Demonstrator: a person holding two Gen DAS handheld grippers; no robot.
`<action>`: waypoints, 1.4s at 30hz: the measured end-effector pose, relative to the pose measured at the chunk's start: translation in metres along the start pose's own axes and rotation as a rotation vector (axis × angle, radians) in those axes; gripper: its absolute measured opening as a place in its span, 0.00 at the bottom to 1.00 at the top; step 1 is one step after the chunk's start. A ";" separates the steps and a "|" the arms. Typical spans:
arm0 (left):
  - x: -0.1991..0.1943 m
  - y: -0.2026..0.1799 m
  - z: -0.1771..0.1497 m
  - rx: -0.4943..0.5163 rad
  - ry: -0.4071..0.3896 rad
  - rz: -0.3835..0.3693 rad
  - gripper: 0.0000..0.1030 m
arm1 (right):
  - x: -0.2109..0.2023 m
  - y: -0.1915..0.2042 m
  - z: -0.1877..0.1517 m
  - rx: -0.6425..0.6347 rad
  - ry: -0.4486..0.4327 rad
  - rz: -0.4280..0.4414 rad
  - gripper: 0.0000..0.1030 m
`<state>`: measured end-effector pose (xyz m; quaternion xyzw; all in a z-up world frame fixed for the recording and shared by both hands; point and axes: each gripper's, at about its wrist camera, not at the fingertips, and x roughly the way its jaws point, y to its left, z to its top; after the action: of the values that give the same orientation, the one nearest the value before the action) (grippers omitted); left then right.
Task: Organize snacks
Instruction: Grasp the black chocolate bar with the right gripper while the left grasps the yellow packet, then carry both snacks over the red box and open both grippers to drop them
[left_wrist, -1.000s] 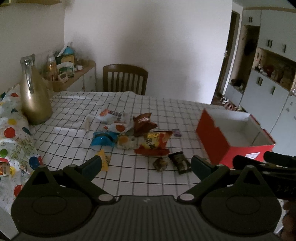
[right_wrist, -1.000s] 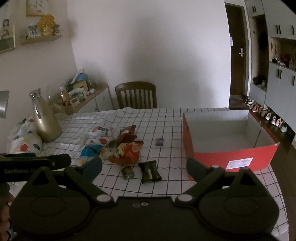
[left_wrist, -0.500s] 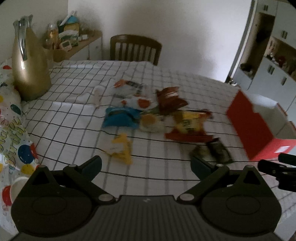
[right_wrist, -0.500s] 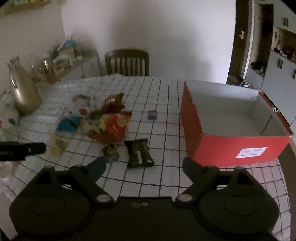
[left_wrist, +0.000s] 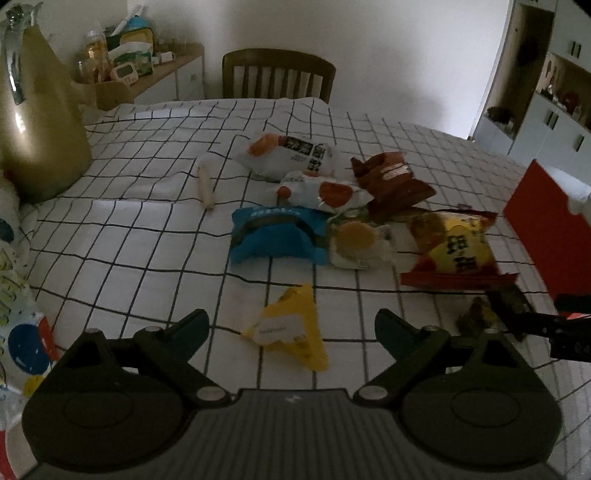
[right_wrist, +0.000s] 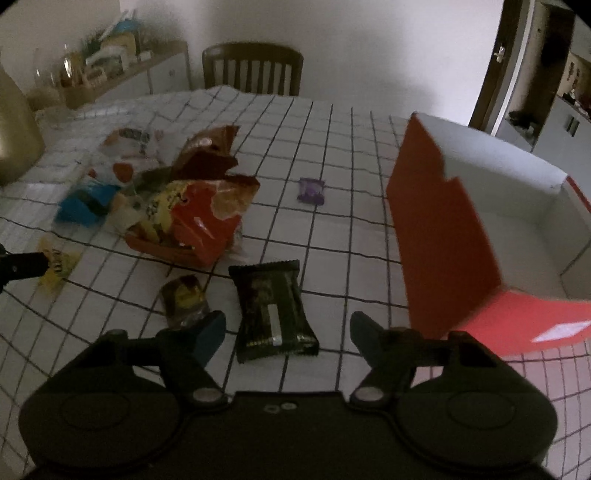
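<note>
- Left gripper (left_wrist: 291, 325) low in the frame of its own view, jaws wide apart and just narrowed a little, nothing clamped.
- Between those jaws in the picture, a yellow triangular packet (left_wrist: 291, 330) flat on the checked tablecloth (left_wrist: 147, 236), not touched by either finger.
- Above it, mid-frame: a blue packet (left_wrist: 277, 240), a pale packet with a yellow disc (left_wrist: 360, 242) just to its right, two white packets with orange spots (left_wrist: 321, 190) behind, a brown bag (left_wrist: 391, 179) toward upper right.
- Right of centre, a red-and-yellow chip bag (left_wrist: 454, 251); red box (left_wrist: 546, 229) at the right edge.
- Gold jug (left_wrist: 33, 122) at upper left, wooden chair (left_wrist: 279, 75) at top centre.
- Right gripper (right_wrist: 288, 334) low in its own view, jaws apart and just closing in, pads not pressing anything.
- Dark green wrapped bar (right_wrist: 273, 310) lying between those jaws, its near end level with the fingertips, clear gaps on both sides.
- Small dark-and-yellow wrapper (right_wrist: 184, 299) just beside the left fingertip (right_wrist: 210, 332).
- Small purple sachet (right_wrist: 311, 190) alone at centre, well apart from the pile.
- Red box's white inside open at right of frame; contents of its floor only partly seen.
</note>
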<state>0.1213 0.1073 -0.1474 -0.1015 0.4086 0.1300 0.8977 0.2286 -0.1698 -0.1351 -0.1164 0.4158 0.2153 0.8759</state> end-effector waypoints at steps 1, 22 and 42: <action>0.003 0.001 0.001 0.006 0.002 0.001 0.90 | 0.004 0.002 0.001 -0.012 0.006 -0.001 0.69; 0.030 0.003 -0.001 0.052 0.039 -0.013 0.43 | 0.037 0.007 0.013 0.012 0.079 -0.004 0.38; -0.011 -0.022 -0.001 0.041 0.048 -0.013 0.37 | -0.042 -0.021 0.008 0.110 0.013 0.018 0.37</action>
<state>0.1201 0.0843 -0.1380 -0.0887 0.4321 0.1130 0.8903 0.2200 -0.1975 -0.0968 -0.0658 0.4336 0.1994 0.8763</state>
